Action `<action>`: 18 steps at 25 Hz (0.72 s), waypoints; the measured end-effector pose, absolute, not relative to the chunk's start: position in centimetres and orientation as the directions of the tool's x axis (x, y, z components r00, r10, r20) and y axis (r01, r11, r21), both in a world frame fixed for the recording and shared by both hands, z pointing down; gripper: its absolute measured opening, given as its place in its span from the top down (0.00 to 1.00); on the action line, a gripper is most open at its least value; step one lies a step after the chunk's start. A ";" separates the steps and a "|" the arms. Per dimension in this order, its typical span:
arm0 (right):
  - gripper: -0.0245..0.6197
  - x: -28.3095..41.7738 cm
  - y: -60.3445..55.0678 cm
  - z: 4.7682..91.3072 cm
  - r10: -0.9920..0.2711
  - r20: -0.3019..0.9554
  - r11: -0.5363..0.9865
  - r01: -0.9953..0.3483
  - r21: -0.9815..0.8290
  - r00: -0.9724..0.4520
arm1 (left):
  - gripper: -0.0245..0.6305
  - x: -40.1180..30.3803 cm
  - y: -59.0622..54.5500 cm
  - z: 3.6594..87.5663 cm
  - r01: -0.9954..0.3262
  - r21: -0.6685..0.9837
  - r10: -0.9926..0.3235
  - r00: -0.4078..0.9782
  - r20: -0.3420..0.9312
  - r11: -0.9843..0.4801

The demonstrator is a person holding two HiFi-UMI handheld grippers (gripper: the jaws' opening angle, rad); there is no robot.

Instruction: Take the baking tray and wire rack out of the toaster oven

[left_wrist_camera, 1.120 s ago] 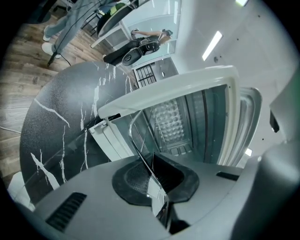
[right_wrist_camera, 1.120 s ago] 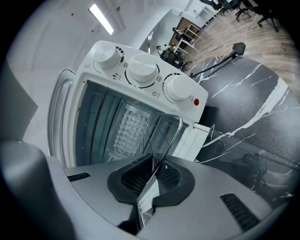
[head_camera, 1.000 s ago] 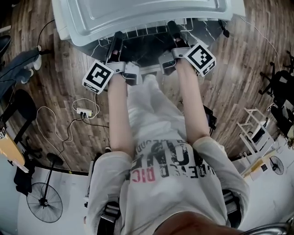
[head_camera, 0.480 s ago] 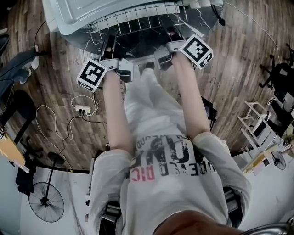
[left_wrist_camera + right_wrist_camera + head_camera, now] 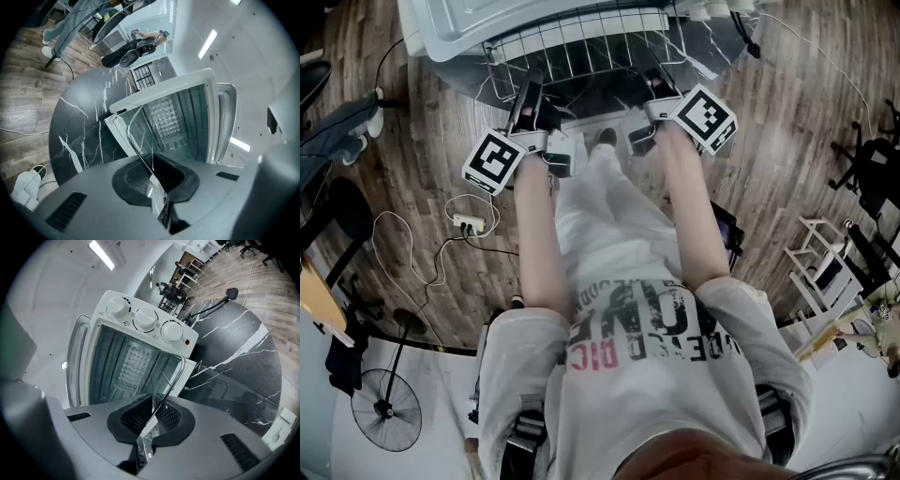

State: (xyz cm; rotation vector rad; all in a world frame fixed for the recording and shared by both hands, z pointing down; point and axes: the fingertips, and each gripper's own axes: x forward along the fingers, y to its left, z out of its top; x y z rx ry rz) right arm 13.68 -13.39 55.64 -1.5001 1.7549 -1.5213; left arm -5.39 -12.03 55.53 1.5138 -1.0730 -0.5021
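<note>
With the fingers of the left gripper [image 5: 529, 98] and right gripper [image 5: 658, 82] clamped on the front wire of the silvery wire rack [image 5: 581, 42], half out of the white toaster oven [image 5: 469, 28] on the dark marbled table [image 5: 712, 47], draw both evenly and level towards the table's near edge.

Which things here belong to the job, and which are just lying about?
Job: wire rack, toaster oven, left hand-held gripper and right hand-held gripper, both shut on the rack.
Lying about: power strip, floor fan, white shelf unit.
</note>
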 end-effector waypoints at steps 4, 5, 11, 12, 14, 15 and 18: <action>0.94 13.6 -13.0 55.5 -0.864 0.347 -0.156 -0.460 -0.874 -0.365 | 0.95 -5.5 -11.7 55.4 -0.344 0.936 -0.838 0.488 0.243 0.071; 0.94 13.6 -12.9 55.5 -0.863 0.349 -0.158 -0.461 -0.873 -0.365 | 0.95 -5.5 -11.6 55.3 -0.344 0.936 -0.839 0.488 0.242 0.070; 0.94 13.7 -12.3 55.5 -0.859 0.361 -0.167 -0.465 -0.869 -0.364 | 0.95 -5.4 -10.9 55.3 -0.346 0.936 -0.840 0.487 0.238 0.065; 0.94 13.7 -12.1 55.5 -0.858 0.361 -0.168 -0.466 -0.869 -0.364 | 0.95 -5.3 -10.7 55.2 -0.344 0.937 -0.839 0.489 0.237 0.064; 0.94 13.8 -11.7 55.3 -0.858 0.362 -0.168 -0.467 -0.868 -0.365 | 0.95 -5.2 -10.2 55.1 -0.332 0.941 -0.839 0.493 0.231 0.063; 0.94 13.8 -11.4 55.2 -0.858 0.362 -0.167 -0.468 -0.868 -0.365 | 0.95 -5.2 -9.9 54.9 -0.328 0.943 -0.839 0.494 0.227 0.062; 0.94 13.6 -10.5 54.9 -0.857 0.361 -0.165 -0.467 -0.869 -0.367 | 0.95 -5.3 -9.0 54.7 -0.337 0.940 -0.837 0.500 0.221 0.046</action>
